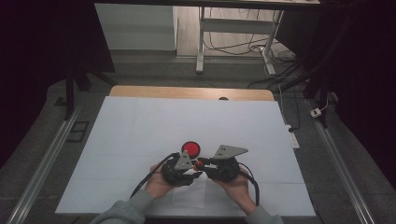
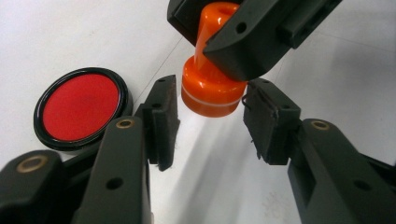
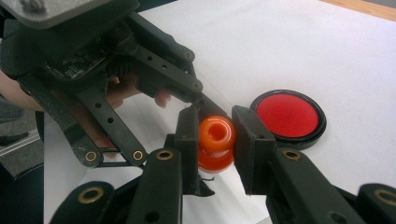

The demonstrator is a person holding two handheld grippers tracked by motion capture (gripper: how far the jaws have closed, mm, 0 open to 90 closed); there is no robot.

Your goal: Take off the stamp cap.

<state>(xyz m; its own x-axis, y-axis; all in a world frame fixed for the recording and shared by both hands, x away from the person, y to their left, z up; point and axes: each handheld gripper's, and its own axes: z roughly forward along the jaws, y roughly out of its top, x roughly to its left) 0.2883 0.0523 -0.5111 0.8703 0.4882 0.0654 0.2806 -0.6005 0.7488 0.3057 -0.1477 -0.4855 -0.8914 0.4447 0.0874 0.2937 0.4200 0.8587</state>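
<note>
An orange stamp with a knob handle hangs just above the white sheet. My right gripper is shut on its narrow handle. In the left gripper view the stamp's wide base sits between the pads of my left gripper, with a thin gap on each side, so the jaws stand open around it. The two grippers meet tip to tip near the table's front middle. A round red ink pad in a black rim lies on the sheet just beyond them.
The white sheet covers most of the wooden table. A person's hands hold both grippers at the front edge. Beyond the table stand a desk frame and floor cables.
</note>
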